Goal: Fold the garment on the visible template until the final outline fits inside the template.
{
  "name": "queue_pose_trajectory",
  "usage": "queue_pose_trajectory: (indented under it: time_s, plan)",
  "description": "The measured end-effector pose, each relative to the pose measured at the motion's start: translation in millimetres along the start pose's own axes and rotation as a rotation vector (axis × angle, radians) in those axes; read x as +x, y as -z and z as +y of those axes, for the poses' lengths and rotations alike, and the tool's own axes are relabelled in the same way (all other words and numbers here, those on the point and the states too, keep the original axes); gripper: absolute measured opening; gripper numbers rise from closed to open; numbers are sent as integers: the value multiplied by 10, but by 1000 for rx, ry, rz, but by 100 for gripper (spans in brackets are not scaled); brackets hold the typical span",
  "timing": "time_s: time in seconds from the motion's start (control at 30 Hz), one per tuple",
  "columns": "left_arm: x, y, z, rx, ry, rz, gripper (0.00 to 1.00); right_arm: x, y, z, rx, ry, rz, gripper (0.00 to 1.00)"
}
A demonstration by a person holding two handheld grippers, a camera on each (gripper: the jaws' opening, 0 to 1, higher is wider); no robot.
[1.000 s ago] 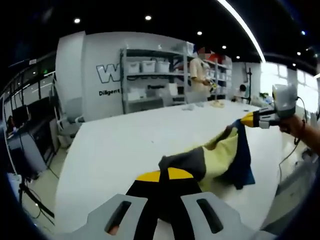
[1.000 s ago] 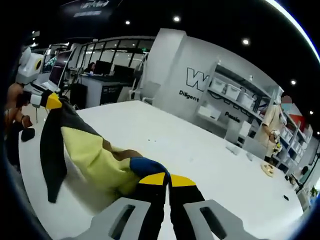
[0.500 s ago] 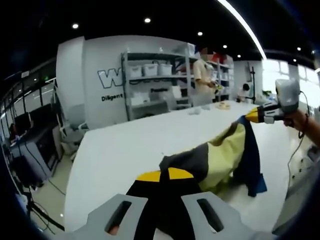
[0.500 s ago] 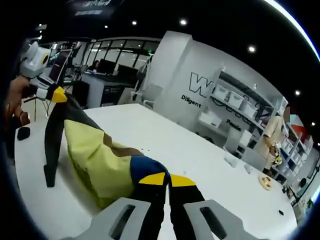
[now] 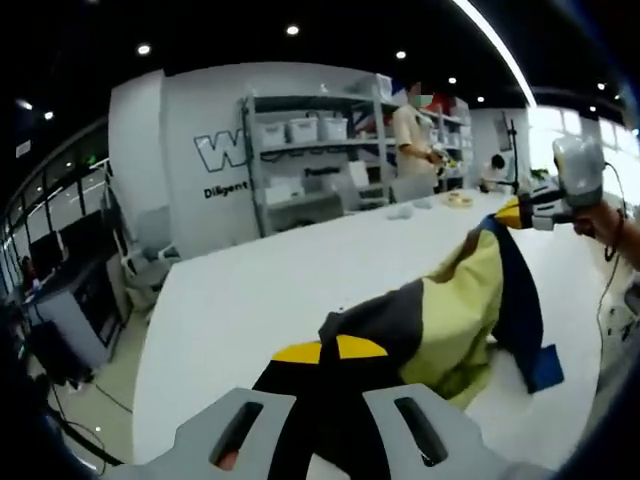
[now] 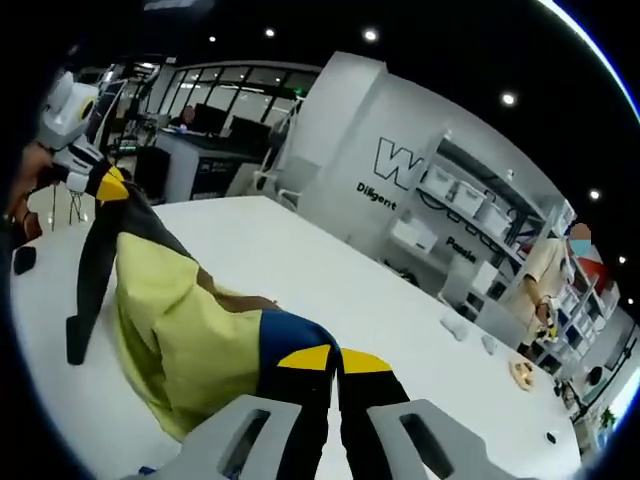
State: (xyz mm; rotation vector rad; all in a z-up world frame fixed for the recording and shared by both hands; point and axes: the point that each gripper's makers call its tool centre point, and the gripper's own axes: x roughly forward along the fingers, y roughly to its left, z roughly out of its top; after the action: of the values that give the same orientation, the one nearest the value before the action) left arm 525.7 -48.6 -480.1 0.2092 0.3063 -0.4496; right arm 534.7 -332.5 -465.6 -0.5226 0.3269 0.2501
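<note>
Both the left hand-held gripper [image 5: 330,349] and right hand-held gripper [image 6: 334,359] are clamped on the garment [image 5: 455,310], held stretched above the table [image 5: 260,290]. Risk: a corner slipping free, and no template is discernible.

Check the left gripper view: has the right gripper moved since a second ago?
Yes. The right gripper, holding the garment, has risen against the white table, from level with its far edge to above it.

Garment [image 5: 450,310] hem ran out of frame at lower right of the left gripper view; cloth hid left gripper [image 5: 330,350] jaw tips. Shelf [image 5: 300,150] signage unreadable.
</note>
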Motion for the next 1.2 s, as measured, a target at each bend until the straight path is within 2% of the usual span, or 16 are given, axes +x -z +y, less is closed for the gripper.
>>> queue_pose_trajectory:
  time_s: [0.2,0.37,0.47,0.6,0.63,0.73,0.83,0.87,0.9,0.97,1.07,1.2]
  plan:
    - [248,216,58,-17,3,69,1,259,131,-41,-17,-2,39,0]
    - [428,420,104,-9,4,131,1,493,342,-21,-27,-30,88,0]
    - [537,583,127,-21,7,188,1,641,485,7,6,-58,118,0]
    - [691,808,116,-17,28,284,1,804,646,65,22,-84,156,0]
    - [733,883,119,-19,25,317,1,846,744,115,16,-106,194,0]
    - [787,1062,95,-5,35,397,1,944,882,197,6,-134,224,0]
    - [846,1237,63,19,52,463,1,1042,1117,304,0,-169,287,0]
    - [856,1326,51,24,66,502,1,1050,1185,346,10,-187,312,0]
    - [867,1385,48,18,68,523,1,1071,1227,367,20,-188,317,0]
    - [857,1540,2,-7,90,587,1,1079,1377,455,36,-219,369,0]
    - [871,1680,0,2,88,618,1,1161,1504,513,22,-236,389,0]
    - [905,1710,2,-16,83,610,2,1250,1573,501,26,-229,401,0]
